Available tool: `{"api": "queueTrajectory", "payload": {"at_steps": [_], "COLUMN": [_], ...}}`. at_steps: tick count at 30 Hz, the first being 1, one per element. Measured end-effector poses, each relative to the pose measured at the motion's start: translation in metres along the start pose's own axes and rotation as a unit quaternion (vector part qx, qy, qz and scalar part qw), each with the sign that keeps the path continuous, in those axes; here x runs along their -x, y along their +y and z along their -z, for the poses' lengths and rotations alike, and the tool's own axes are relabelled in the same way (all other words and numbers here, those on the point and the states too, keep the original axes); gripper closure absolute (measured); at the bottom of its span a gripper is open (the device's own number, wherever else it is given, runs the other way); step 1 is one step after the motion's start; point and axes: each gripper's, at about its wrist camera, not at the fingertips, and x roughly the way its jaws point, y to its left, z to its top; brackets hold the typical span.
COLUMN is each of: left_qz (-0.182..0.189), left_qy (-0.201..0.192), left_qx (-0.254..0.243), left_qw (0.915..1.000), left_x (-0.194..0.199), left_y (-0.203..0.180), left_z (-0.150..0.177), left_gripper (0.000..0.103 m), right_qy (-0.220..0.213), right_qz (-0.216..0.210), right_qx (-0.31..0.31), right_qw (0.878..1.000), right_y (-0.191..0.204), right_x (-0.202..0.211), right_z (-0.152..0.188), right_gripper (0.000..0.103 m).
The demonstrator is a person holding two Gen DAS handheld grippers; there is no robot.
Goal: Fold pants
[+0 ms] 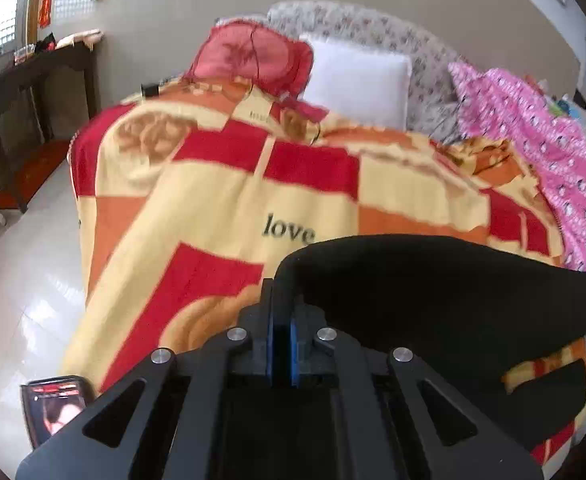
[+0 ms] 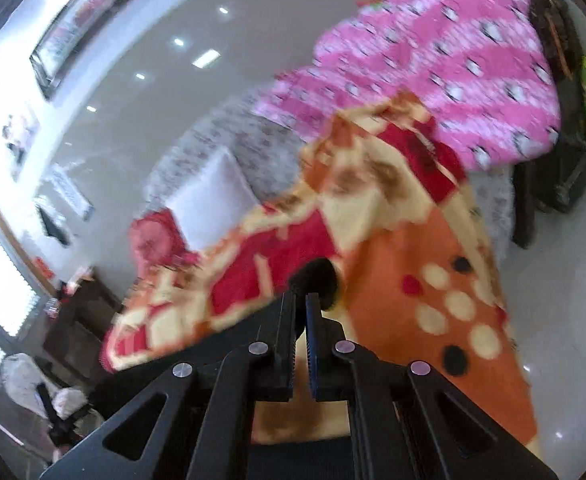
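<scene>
Folding the black pants [image 1: 433, 292] is under way, and I think I am somewhere in the middle of it. My left claw [image 1: 281, 300] is pinched tight on an edge of the pants. From there the dark cloth spreads out to the right, lifted a bit over the near part of the bed [image 1: 197, 184]. More black cloth lies lower down at the near right, so it looks like one part is being brought over another. I cannot see the whole shape, so I cannot say how many folds are done.

My right claw [image 2: 302, 300] is pinched shut too, and a small bunch of black cloth [image 2: 317, 276] pokes out past its tips. I think that is another bit of the same pants.

The bed has a blanket with red, orange and cream squares. A pink blanket [image 1: 533, 152] is bunched up at the far right. A white pillow [image 1: 357, 80] and a red pillow [image 1: 253, 60] sit at the far end. A phone [image 1: 53, 404] lies near the left corner.

What is left, I think: lay this held part down flat, smooth it, and maybe fold once more. Both views are blurry, so small things are hard to tell.
</scene>
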Motion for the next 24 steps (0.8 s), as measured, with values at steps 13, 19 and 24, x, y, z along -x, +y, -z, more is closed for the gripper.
{"api": "queueTrajectory", "payload": {"at_steps": [13, 19, 24], "left_qz": [-0.105, 0.056, 0.045], "left_qy": [-0.062, -0.095, 0.026], "left_qx": [0.060, -0.013, -0.014], "left_qw": [0.9908, 0.9938, 0.9986], "left_x": [0.006, 0.028, -0.031], "left_y": [0.019, -0.028, -0.031], "left_z": [-0.005, 0.012, 0.022], "left_gripper": [0.066, 0.043, 0.043], "right_qy": [0.017, 0.113, 0.139], "right_qz": [0.161, 0.063, 0.119], "right_qx": [0.036, 0.159, 0.129], "right_qw": [0.986, 0.979, 0.975], "right_y": [-0.051, 0.011, -0.003], "right_x": [-0.021, -0.054, -0.089], "right_z": [0.030, 0.065, 0.075], "right_gripper": [0.097, 0.090, 0.087]}}
